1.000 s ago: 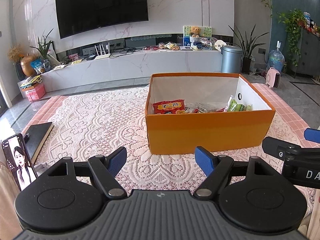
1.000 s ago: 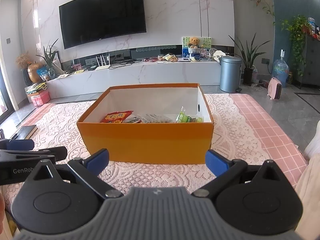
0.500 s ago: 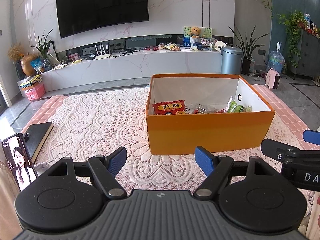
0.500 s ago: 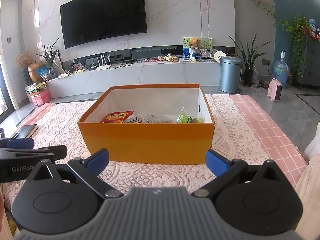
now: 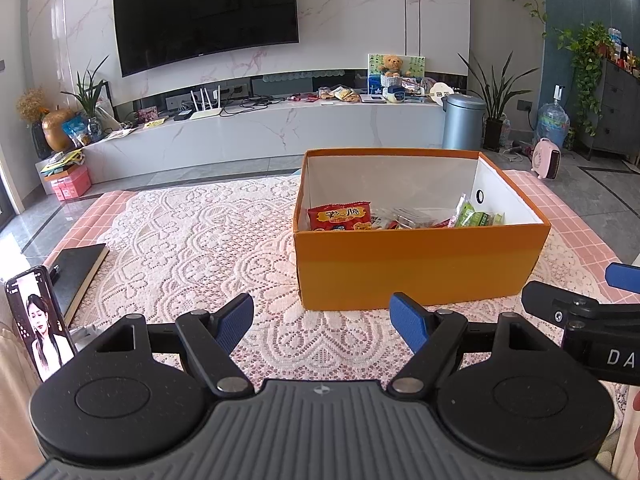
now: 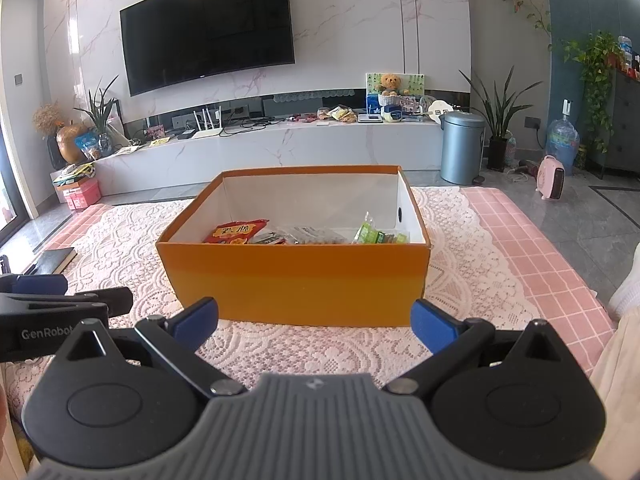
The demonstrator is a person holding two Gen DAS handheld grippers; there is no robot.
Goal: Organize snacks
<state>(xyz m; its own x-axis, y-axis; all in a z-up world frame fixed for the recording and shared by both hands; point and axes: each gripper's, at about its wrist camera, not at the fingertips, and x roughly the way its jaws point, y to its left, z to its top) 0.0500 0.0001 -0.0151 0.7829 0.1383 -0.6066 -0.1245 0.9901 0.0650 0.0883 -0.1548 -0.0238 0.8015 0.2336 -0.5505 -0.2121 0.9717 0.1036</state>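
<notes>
An orange cardboard box (image 5: pixel 420 264) (image 6: pixel 296 280) stands on a lace-covered table, its top off. Inside lie a red snack packet (image 5: pixel 340 217) (image 6: pixel 236 232), several clear-wrapped snacks (image 5: pixel 408 218) (image 6: pixel 312 235) and green packets (image 5: pixel 474 216) (image 6: pixel 376 235). My left gripper (image 5: pixel 322 320) hovers in front of the box's left corner, open and empty. My right gripper (image 6: pixel 314 318) is centred before the box's front wall, open, nothing between its blue pads. Each gripper shows at the edge of the other's view: the right gripper's fingers (image 5: pixel 580 308), the left gripper's fingers (image 6: pixel 60 300).
A phone (image 5: pixel 40 320) showing a video stands at the table's left edge beside a dark book (image 5: pixel 76 272). White lace cloth (image 5: pixel 192 240) over a pink checked cover spreads around the box. Beyond the table are a TV console (image 5: pixel 260 132), bin (image 5: pixel 464 122) and plants.
</notes>
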